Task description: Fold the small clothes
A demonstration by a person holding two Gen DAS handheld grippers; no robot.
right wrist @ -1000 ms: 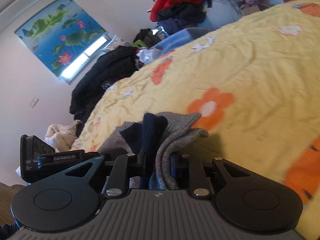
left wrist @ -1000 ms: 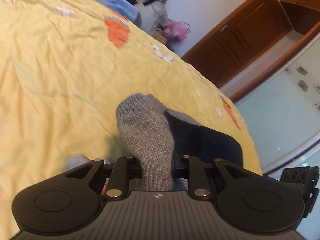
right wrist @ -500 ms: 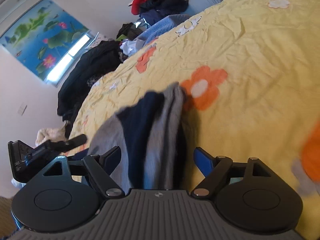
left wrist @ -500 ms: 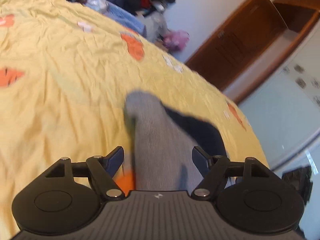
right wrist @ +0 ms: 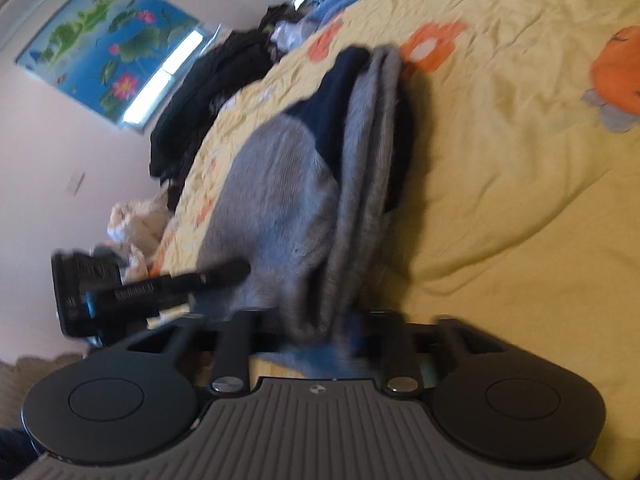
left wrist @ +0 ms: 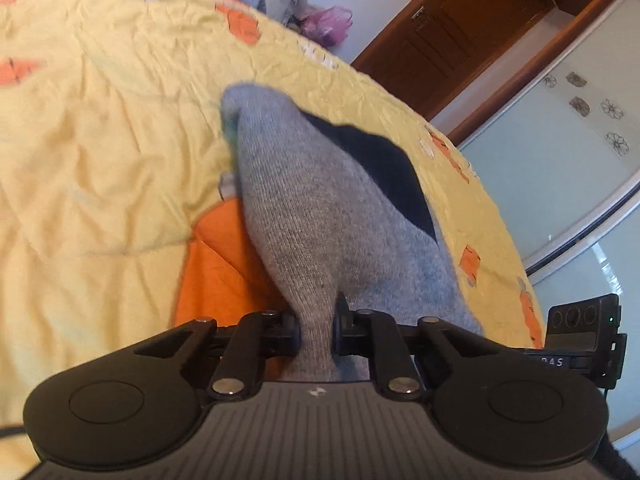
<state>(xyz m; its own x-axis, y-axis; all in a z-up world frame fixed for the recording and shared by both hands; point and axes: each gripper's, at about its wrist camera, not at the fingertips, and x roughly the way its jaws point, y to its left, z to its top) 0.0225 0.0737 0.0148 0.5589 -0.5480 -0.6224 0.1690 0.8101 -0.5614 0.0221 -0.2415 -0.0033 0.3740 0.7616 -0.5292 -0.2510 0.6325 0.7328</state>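
Observation:
A grey knitted sock with a navy section stretches over the yellow flowered quilt. My left gripper pinches its near grey end, and the jaws are closing on the fabric. In the right wrist view the same sock bundle shows folded grey and navy layers standing on edge. The jaws of my right gripper are closing on its near end, with cloth bunched between the pads. The left gripper shows at the left of the right wrist view, close beside the sock.
Dark and coloured clothes are piled at the far end of the bed. A wooden door and a glass-fronted wardrobe stand beyond the bed's edge. A pink bag lies on the floor. Open quilt spreads to the right.
Both grippers held the sock a second ago, opened wide around it half a second ago, and are closed on it again. Both hands shifted along the bed and lower.

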